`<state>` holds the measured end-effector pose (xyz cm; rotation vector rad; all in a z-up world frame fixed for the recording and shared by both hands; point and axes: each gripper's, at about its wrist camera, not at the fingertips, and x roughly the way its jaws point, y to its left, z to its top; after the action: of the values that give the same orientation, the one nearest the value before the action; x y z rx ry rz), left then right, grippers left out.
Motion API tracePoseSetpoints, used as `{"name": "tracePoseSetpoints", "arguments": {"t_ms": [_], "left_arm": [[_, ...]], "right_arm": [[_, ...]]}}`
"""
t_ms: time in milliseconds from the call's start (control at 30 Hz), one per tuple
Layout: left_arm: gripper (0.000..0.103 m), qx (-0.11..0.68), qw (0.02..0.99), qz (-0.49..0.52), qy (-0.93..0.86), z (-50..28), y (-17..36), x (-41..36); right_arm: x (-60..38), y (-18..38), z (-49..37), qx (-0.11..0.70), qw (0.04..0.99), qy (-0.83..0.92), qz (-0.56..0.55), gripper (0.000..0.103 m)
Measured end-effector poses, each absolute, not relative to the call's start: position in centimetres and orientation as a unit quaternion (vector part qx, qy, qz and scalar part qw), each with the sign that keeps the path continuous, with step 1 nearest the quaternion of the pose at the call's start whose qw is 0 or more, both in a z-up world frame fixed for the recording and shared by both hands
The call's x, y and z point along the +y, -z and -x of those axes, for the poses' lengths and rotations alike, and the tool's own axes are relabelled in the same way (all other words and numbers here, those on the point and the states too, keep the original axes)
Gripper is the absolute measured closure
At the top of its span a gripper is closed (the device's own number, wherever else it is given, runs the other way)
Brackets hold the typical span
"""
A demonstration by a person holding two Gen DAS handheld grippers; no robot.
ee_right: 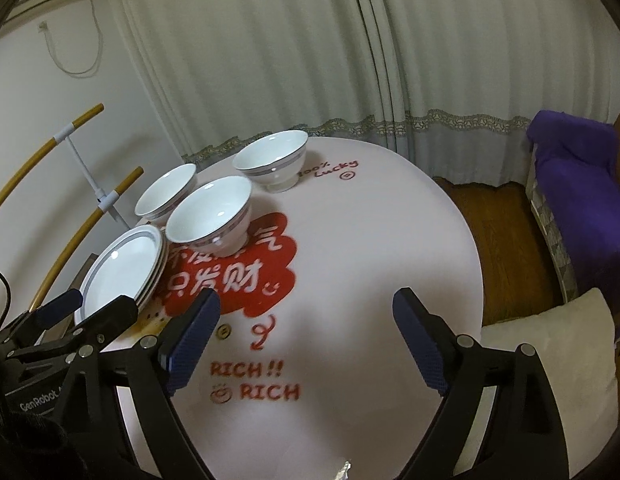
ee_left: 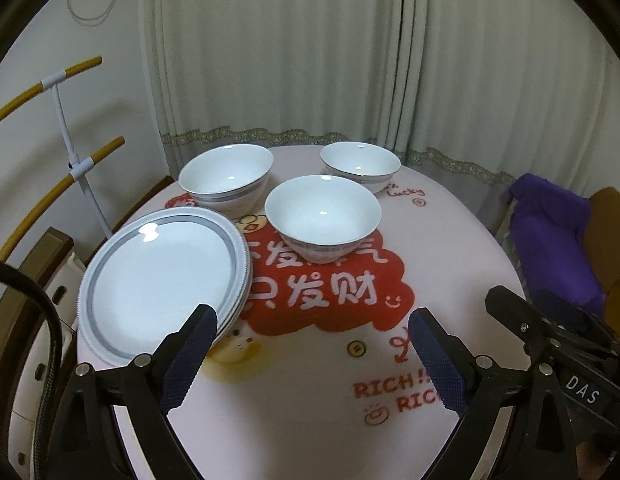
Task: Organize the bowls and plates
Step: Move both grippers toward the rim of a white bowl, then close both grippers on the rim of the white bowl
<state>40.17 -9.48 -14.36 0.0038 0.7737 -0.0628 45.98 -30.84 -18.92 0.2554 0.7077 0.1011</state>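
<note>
- Both claws stand wide apart with nothing between the pads: left gripper (ee_left: pixel 310 344) and right gripper (ee_right: pixel 306 336) hang over bare tablecloth, side by side, aimed down at the dishes.
- We read that as a free-hands state: no dish is carried, and the spread suits a wide rim.
- Plate stack (ee_left: pixel 162 280) sits at the table's left edge, several plates nested, slightly offset from one another. The plates look grouped already, so that half of the job looks done.
- In the left wrist view the left gripper's left finger (ee_left: pixel 190 356) overlaps the stack's near rim; we cannot tell whether it touches or only hovers.
- Three bowls stand upright and separate, none nested: near bowl (ee_left: pixel 322 216) on the red print just beside the plates, left bowl (ee_left: pixel 226 176) behind the stack, far bowl (ee_left: pixel 360 166) near the back edge.
- We judge the bowls are the remaining work: nest them into one stack.
- Near bowl is the closest to both claws and the likely first pick.
- Risk: glazed rims are slick and the bowls have narrow feet, so a pinch on the rim could slip or tip one.
- Round table (ee_right: pixel 390 248) has open room on its right side for a bowl stack.
</note>
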Motion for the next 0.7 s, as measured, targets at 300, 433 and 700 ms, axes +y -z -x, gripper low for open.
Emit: {"name": "tracePoseSetpoints", "arguments": {"t_ms": [300,433,700], "left_arm": [[0.008,0.376,0.926,0.025,0.019,-44.6,14.5,-8.6],[0.008,0.391,0.92,0.029,0.008,-47.2,15.1,-7.9],[0.01,0.428,0.903,0.027,-0.011,-52.2,16.9,-7.2]], "right_arm": [[-30.8,18.5,-50.0,0.348,0.926,-0.071,-0.125,0.013],[-30.2,18.2,-52.1,0.349,0.927,-0.072,-0.119,0.013],[-29.0,19.2,-56.5,0.373,0.918,-0.08,-0.105,0.013]]}}
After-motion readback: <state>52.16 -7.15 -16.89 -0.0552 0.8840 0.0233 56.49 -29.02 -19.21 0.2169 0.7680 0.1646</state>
